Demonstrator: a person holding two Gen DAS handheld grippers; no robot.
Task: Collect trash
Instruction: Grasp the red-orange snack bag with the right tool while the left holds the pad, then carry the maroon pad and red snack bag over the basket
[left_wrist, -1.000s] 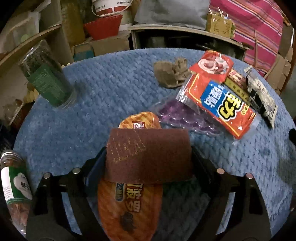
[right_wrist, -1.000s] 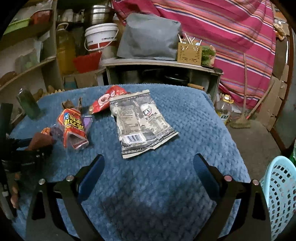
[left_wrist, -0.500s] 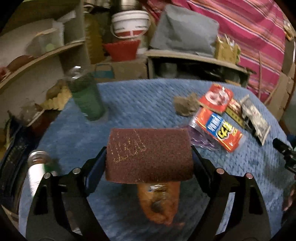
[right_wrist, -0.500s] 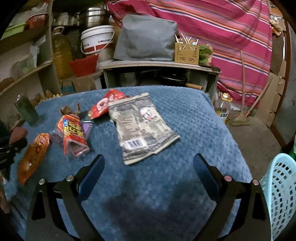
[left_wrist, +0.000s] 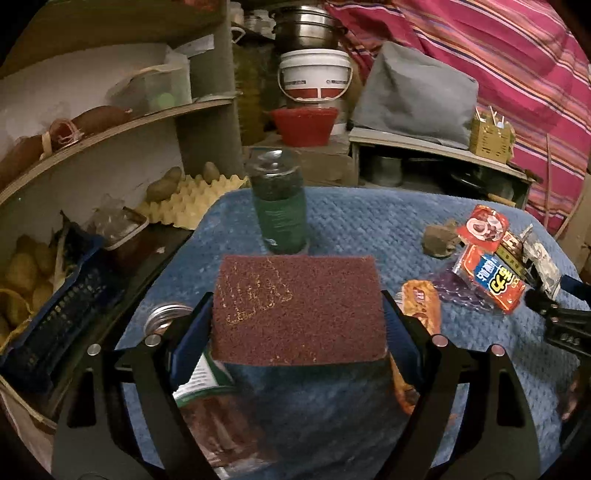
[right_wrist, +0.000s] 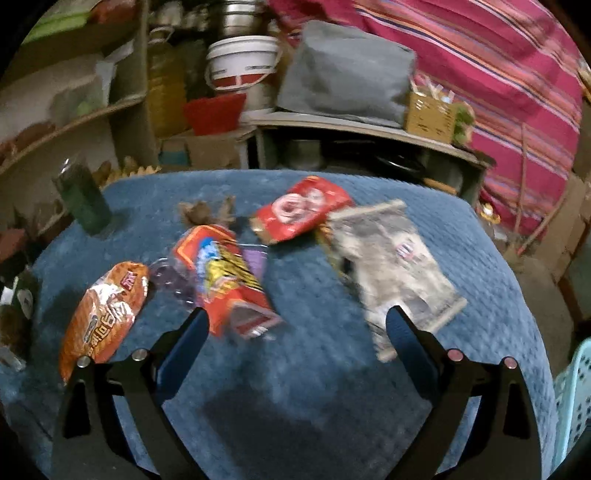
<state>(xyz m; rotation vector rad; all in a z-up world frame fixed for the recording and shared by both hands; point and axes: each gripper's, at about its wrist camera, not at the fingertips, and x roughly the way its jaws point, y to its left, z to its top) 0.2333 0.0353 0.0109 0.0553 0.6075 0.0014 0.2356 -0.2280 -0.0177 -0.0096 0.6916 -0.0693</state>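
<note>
Fingers of left gripper (left_wrist: 298, 325) clamped on brown scouring pad (left_wrist: 298, 308).
Right gripper (right_wrist: 295, 332) fingers apart, empty; red snack wrapper (right_wrist: 227, 280) lies just ahead btwn tips.

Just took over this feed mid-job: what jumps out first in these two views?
The brown scouring pad fills the middle of the left wrist view, clamped between the left gripper's fingers above the blue tablecloth. On the cloth lie snack wrappers: an orange packet at left, a red and yellow packet in the middle, a grey foil bag at right. The right gripper hovers open over them.
</note>
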